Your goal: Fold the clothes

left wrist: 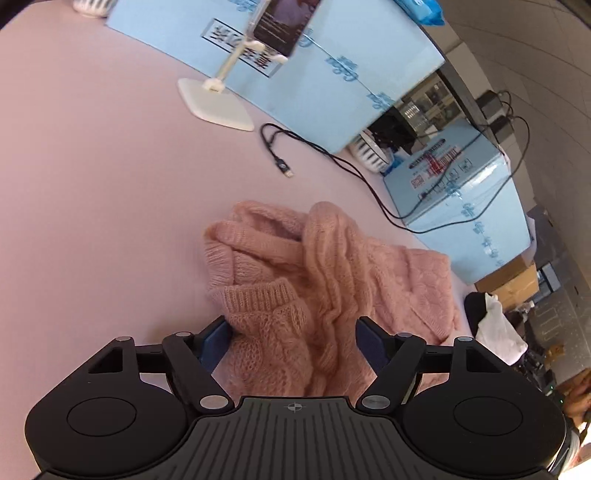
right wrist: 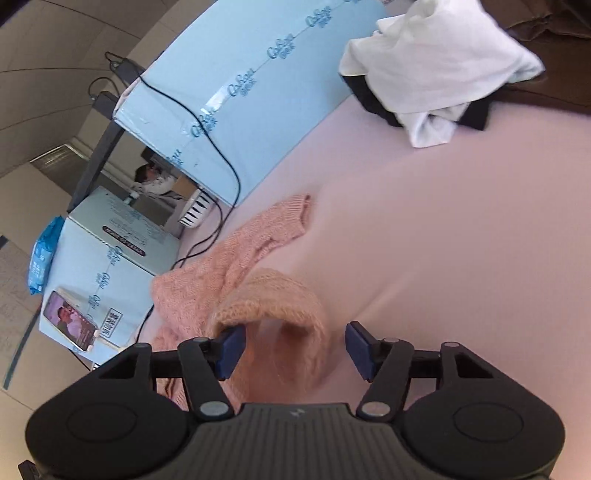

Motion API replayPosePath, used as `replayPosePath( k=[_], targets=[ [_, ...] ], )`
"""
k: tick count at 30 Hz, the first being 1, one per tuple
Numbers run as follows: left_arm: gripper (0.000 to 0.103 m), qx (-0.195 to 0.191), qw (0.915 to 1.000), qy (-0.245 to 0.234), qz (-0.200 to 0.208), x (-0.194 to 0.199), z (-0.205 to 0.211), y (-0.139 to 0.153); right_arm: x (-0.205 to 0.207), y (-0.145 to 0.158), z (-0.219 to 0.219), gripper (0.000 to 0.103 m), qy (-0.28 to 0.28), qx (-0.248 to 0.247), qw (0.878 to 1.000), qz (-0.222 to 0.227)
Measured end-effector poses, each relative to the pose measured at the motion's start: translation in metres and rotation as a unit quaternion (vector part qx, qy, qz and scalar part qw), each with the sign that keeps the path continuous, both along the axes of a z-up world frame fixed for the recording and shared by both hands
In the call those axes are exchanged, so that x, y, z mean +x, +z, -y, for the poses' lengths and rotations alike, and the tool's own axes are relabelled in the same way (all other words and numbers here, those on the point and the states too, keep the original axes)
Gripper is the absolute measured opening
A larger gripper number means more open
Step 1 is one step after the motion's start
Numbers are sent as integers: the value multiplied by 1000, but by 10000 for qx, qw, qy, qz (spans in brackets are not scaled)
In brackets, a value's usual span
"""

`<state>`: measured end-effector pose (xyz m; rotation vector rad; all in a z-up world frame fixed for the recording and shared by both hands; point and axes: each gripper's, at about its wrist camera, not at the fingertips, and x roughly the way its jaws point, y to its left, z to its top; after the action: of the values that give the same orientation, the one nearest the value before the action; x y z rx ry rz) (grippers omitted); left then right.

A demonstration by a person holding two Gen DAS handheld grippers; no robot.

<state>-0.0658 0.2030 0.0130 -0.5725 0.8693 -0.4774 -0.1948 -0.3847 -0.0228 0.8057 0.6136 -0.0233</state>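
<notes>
One pink sweater [left wrist: 325, 266], woolly and bunched in a heap on the pink table [left wrist: 92, 184]. Not folded yet. A ribbed cuff at the near side of the heap, a thick roll of knit across the middle, a flatter part spread toward the right. In the right wrist view, the same sweater [right wrist: 221, 266] with one sleeve stretched out toward the far side and a soft loop of knit close to the camera.

Two tools right at the heap. Left gripper [left wrist: 295, 343] with jaws spread wide, sweater bulging up between the blue pads [left wrist: 218, 343], no squeeze on it. Right gripper [right wrist: 291, 347] with jaws spread wide too, the loop of knit between them, the left pad just beside the wool, the other pad well clear over bare table [right wrist: 461, 240].

Farther out, a black cable [left wrist: 332, 155] snaking over the table, its plug end lying loose. Behind that, a white stand [left wrist: 218, 103] with a phone [left wrist: 280, 26] clipped on top. Along the back edge, big light blue boxes [left wrist: 332, 74] with blue writing. At the far corner in the right wrist view, a pile of white cloth [right wrist: 436, 62] on top of something black. On one box, a blue packet [right wrist: 44, 258].
</notes>
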Motion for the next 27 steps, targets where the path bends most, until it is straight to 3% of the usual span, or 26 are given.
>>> replayPosePath(
  k=[1,3,5,6,9,13,16,18,19,21,23,24,27],
  targets=[
    [69,16,9999,-33,97,5,8,-2,8,-6,-1,8,-64,16,10000,30],
    [22,156,9998,80,71,12,17,-1,12,-6,0,8,-98,215,9995,186],
    [14,231,9994,260,-55,16,19,1,1,8,0,8,-213,55,9992,327],
    [13,139,9994,319,-58,12,13,6,-6,16,0,8,-276,-63,9987,412],
    [13,349,9980,465,233,-10,-3,28,-46,54,6,8,-454,-550,9954,642],
    [13,582,9965,557,243,-38,-19,42,-92,76,12,8,-359,-399,9973,495],
    [17,780,9957,479,-125,-48,-22,30,-102,65,3,9,-354,-704,9968,-124],
    [33,757,9956,442,-341,-49,-28,17,-98,49,-2,18,-282,-959,9930,-626],
    [36,677,9958,456,-404,-49,-33,13,-96,40,-4,15,-251,-1067,9903,-848],
    [57,504,9953,669,-491,-51,-45,18,-99,38,-2,25,-380,-1019,9907,-817],
    [62,908,9897,1101,75,-62,-52,44,-106,47,2,40,-610,-956,9921,-544],
    [67,1106,9850,1264,397,-68,-54,56,-112,60,0,50,-917,-1203,9883,-175],
    [78,1246,9808,915,1191,-80,-40,83,-115,84,-12,64,-1298,-2003,9701,439]
  ],
)
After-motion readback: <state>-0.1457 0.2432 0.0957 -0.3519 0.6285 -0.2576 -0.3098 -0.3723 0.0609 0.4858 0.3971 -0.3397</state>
